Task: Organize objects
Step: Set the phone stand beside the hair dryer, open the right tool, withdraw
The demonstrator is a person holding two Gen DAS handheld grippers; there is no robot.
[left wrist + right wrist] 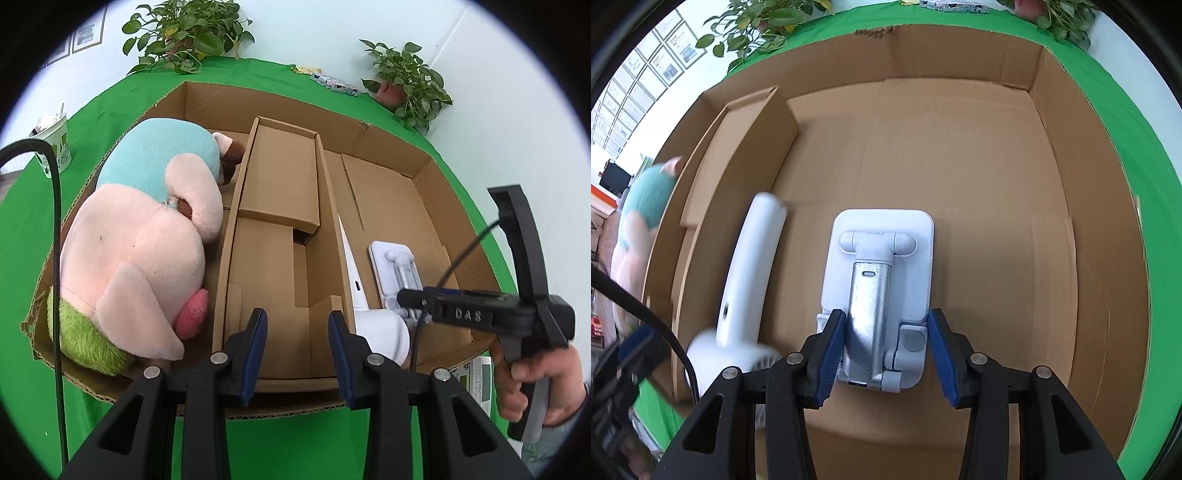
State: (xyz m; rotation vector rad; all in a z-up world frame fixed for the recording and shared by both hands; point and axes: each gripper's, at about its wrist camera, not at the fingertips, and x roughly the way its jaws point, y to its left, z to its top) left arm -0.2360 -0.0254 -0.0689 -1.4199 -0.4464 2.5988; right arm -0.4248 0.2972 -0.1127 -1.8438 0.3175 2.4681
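Only left wrist shows plush pig [140, 240] whole.

In the box [424, 173]: plush toy [140, 236] left, phone stand [882, 280] right, hair dryer [746, 280] between

left wrist: steep down, near | right wrist: down, close | shared: cardboard box [424, 177] [960, 147]
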